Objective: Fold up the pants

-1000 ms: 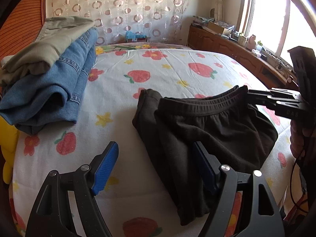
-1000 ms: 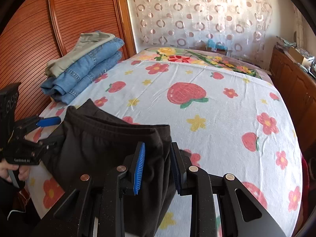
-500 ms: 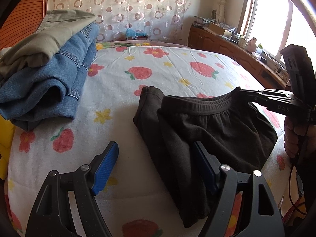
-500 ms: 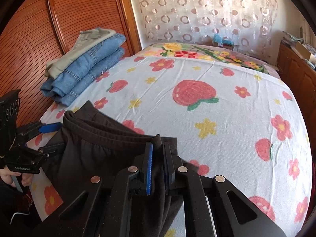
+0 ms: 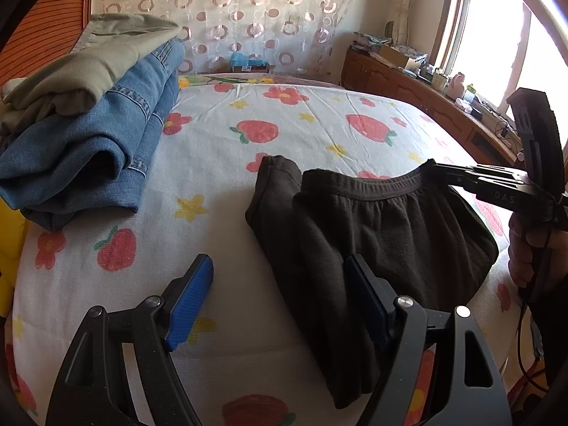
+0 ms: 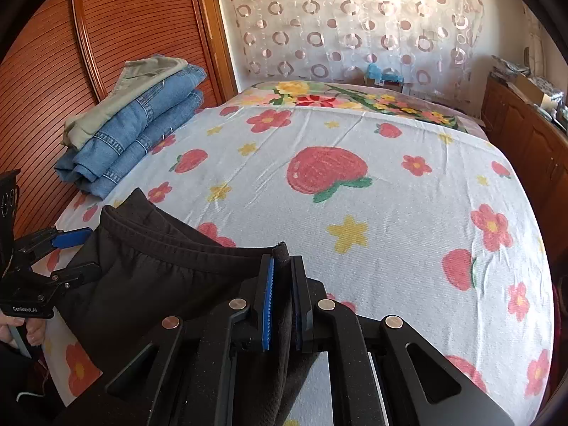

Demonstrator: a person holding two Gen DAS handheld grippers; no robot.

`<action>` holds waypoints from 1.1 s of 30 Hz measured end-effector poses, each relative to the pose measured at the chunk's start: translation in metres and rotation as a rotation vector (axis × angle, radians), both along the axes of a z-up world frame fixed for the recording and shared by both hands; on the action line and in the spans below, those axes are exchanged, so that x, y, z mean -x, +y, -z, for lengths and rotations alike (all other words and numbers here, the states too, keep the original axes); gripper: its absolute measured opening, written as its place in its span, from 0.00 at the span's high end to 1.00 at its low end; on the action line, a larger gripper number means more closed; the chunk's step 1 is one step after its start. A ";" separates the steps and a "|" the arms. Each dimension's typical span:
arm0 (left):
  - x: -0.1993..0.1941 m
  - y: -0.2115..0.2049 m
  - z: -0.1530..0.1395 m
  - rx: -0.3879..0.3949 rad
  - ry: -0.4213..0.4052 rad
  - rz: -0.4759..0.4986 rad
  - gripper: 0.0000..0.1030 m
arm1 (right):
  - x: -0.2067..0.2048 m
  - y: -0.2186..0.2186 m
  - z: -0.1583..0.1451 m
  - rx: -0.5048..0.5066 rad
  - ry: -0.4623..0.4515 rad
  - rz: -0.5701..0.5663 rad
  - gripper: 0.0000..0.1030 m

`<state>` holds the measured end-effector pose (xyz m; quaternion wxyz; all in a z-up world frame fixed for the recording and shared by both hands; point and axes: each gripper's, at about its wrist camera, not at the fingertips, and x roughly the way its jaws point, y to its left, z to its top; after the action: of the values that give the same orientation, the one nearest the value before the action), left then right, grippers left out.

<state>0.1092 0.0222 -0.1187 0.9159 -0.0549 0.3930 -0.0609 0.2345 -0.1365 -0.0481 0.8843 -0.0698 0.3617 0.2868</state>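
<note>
Black pants (image 5: 372, 234) lie folded on the bed near its front edge, waistband facing the far side; they also show in the right wrist view (image 6: 156, 277). My right gripper (image 6: 282, 269) is shut on the right corner of the waistband, which it lifts slightly. From the left wrist view it (image 5: 431, 170) reaches in from the right. My left gripper (image 5: 280, 284) is open; its right finger (image 5: 362, 284) rests over the pants' left part and its left finger (image 5: 193, 294) is over the sheet. It (image 6: 72, 254) sits at the pants' left edge in the right wrist view.
A stack of folded blue jeans (image 5: 88, 152) topped by olive trousers (image 5: 96, 60) sits at the bed's far left, by a wooden wardrobe (image 6: 106, 35). The strawberry-print sheet (image 6: 355, 184) covers the bed. A wooden cabinet (image 5: 426, 103) runs along the right under the window.
My right gripper has closed on the waistband corner and raised it a little. My left gripper stayed open and moved slightly closer to the jeans stack.
</note>
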 end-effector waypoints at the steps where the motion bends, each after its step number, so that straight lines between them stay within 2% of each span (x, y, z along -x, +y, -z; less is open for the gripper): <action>1: 0.000 0.000 0.000 -0.001 0.000 0.000 0.25 | 0.001 0.000 -0.001 0.006 -0.005 0.001 0.92; 6: -0.001 0.000 0.001 -0.007 0.001 -0.001 0.25 | 0.014 -0.001 -0.005 0.029 -0.034 -0.002 0.85; 8: -0.001 -0.001 0.001 -0.008 0.001 -0.001 0.25 | 0.021 -0.003 -0.004 0.036 -0.035 -0.006 0.74; 13: -0.001 -0.001 0.001 -0.012 0.002 -0.001 0.25 | 0.032 -0.005 0.004 0.076 -0.048 -0.006 0.65; 18: -0.001 -0.001 0.001 -0.017 0.002 -0.002 0.25 | 0.029 -0.007 0.008 0.079 -0.033 0.001 0.64; 19: -0.001 -0.001 0.001 -0.017 0.003 -0.002 0.25 | 0.028 -0.007 0.008 0.078 -0.033 0.003 0.62; 22: -0.001 -0.001 0.002 -0.017 0.002 0.000 0.25 | 0.024 -0.006 0.010 0.101 -0.020 0.023 0.46; 33: -0.004 0.000 -0.008 -0.004 -0.011 0.008 0.25 | 0.018 -0.005 0.012 0.092 -0.007 0.044 0.39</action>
<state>0.1133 0.0225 -0.1107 0.9178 -0.0512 0.3883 -0.0643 0.2167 -0.1419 -0.0597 0.8875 -0.1035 0.3727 0.2504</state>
